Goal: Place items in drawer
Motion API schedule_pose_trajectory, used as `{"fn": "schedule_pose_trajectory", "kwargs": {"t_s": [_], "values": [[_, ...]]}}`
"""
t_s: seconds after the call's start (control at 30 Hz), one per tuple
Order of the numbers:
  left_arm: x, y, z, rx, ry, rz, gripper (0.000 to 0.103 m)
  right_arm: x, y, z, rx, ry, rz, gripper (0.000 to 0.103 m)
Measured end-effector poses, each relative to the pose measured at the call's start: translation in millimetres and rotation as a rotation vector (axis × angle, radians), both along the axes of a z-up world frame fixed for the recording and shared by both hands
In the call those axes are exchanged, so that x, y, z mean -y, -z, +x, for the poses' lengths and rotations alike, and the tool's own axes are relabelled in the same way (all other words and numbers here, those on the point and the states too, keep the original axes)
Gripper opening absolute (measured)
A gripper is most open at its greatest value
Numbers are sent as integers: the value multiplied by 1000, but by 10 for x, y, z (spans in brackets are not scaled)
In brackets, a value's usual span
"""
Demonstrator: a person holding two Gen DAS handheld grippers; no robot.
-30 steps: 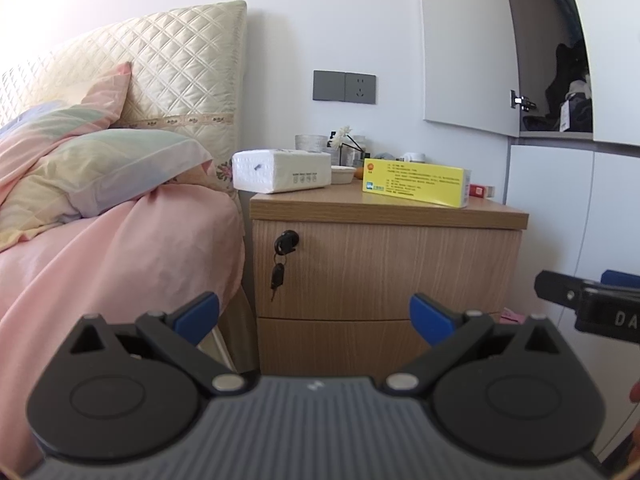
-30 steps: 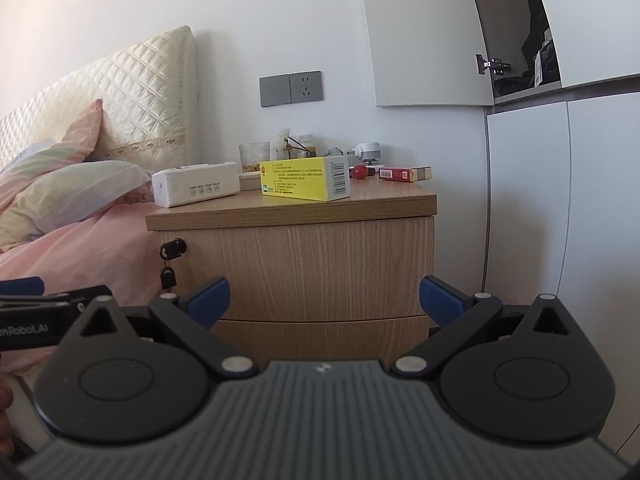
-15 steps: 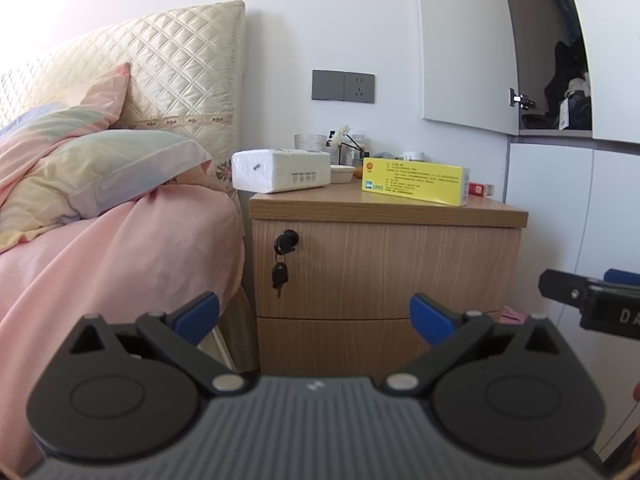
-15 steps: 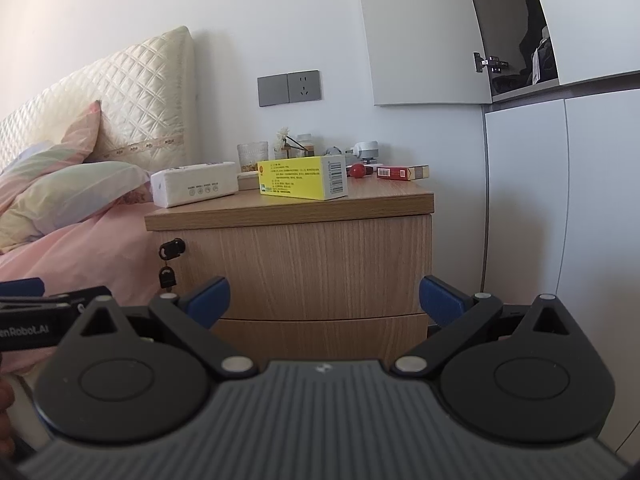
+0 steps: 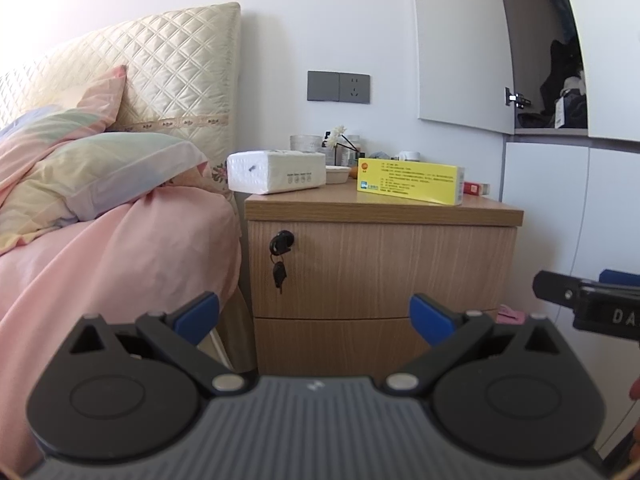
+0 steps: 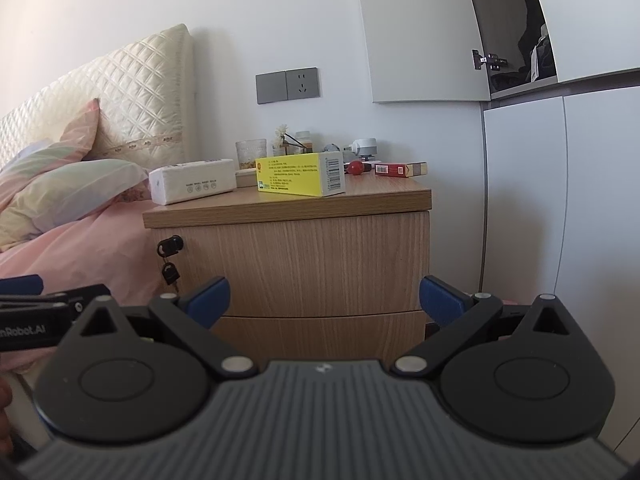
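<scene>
A wooden nightstand (image 5: pixel 380 268) (image 6: pixel 320 264) with two shut drawers stands beside the bed. The upper drawer has a key in its lock (image 5: pixel 281 243) (image 6: pixel 170 245). On top lie a yellow box (image 5: pixel 410 180) (image 6: pixel 300 175), a white tissue pack (image 5: pixel 276 172) (image 6: pixel 192 181) and a red box (image 6: pixel 400 169). My left gripper (image 5: pixel 314 314) is open and empty, well short of the nightstand. My right gripper (image 6: pixel 324 296) is open and empty, also short of it.
A bed with pink bedding (image 5: pixel 100 260) and pillows lies left of the nightstand. White wardrobe doors (image 6: pixel 560 200) stand to the right, one upper door open. A glass, small bottles and a red ball (image 6: pixel 355 167) sit at the nightstand's back.
Both views have shifted very slightly; the nightstand sits marginally lower and closer. Both grippers stay open and empty.
</scene>
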State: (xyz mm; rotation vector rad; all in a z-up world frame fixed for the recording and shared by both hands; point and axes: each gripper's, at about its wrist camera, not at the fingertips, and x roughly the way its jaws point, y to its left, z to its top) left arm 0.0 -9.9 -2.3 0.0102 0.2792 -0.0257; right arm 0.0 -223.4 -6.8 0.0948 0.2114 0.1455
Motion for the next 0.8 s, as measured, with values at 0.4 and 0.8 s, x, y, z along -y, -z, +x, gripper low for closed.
{"fn": "schedule_pose_trajectory", "kwargs": {"t_s": [0.4, 0.8], "values": [[-9, -17, -8, 3, 4, -4, 103, -47, 17, 19, -10, 7, -19, 103], [-7, -11, -10, 1, 6, 0, 103, -19, 14, 16, -13, 10, -14, 103]]}}
